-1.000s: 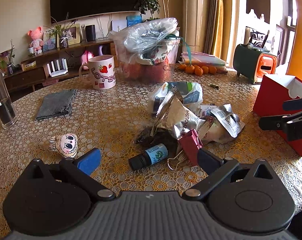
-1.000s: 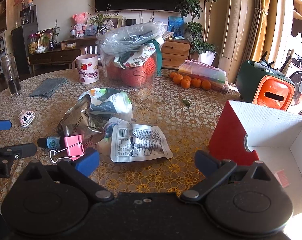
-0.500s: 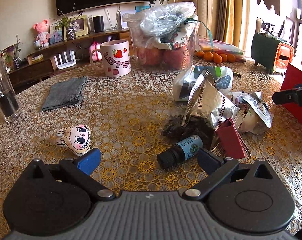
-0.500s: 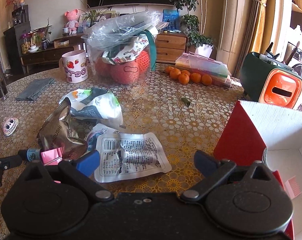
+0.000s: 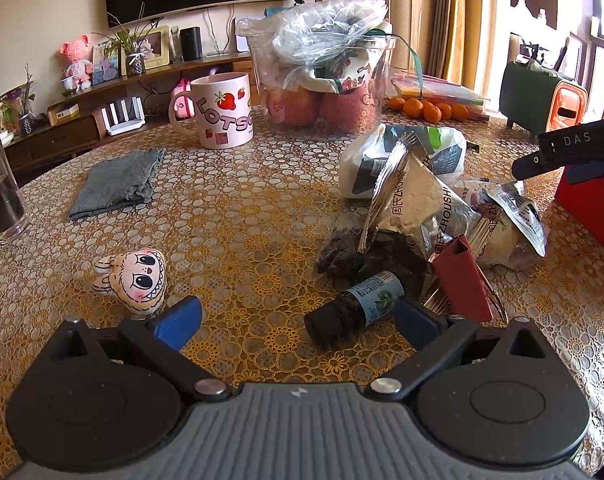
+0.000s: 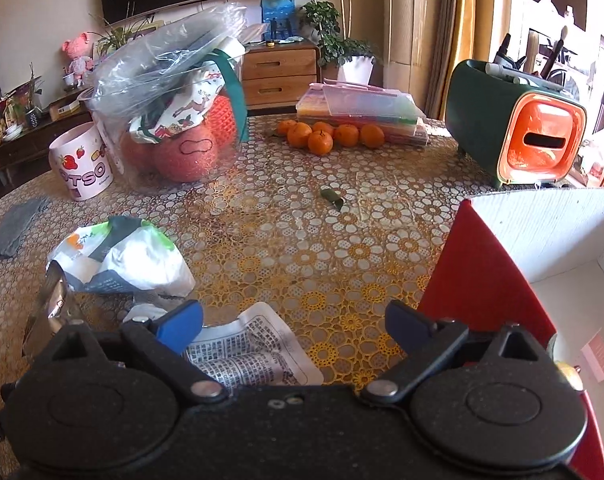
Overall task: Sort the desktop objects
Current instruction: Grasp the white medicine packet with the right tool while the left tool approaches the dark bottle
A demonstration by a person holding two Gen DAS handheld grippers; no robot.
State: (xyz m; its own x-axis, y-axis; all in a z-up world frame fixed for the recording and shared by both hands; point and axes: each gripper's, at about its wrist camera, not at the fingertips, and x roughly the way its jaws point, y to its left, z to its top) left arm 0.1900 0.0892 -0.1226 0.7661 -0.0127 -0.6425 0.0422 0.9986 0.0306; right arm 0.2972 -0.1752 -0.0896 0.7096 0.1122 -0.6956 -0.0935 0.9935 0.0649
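Two claws are in view, both spread and holding nothing. The left claw point(image 5: 298, 318) sits low over the counter point(image 5: 230, 208), its blue pads either side of open cloth, with the small dark bottle point(image 5: 353, 306) lying on its side just ahead of the right-hand pad. A toy face point(image 5: 132, 276) lies just beyond the left-hand pad. Judged from this framing, the bottle is the likelier next pick, since it lies closest to the gap and clear of the litter on one side.

Behind the bottle the clutter is heaped: a red binder clip point(image 5: 461, 280) touching the bottle's far end, a silver foil pouch point(image 5: 413, 200) leaning over dark crumpled matter, a white bag point(image 5: 401, 156) and a printed sachet point(image 5: 517, 216). Overlap here means single items cannot be lifted cleanly without disturbing neighbours.

The right claw point(image 6: 294, 326) hovers over the printed sachet point(image 6: 254, 356), its right-hand pad close to the corner of the red box point(image 6: 481, 280), which stands open with a white interior. That box appears to be the sorting receptacle; something pinkish lies inside it, identity unclear.

Mug point(image 5: 222, 112), grey cloth point(image 5: 118, 184), oranges point(image 6: 325, 136) and the green-and-orange holder point(image 6: 517, 120) stand well apart from the work area.
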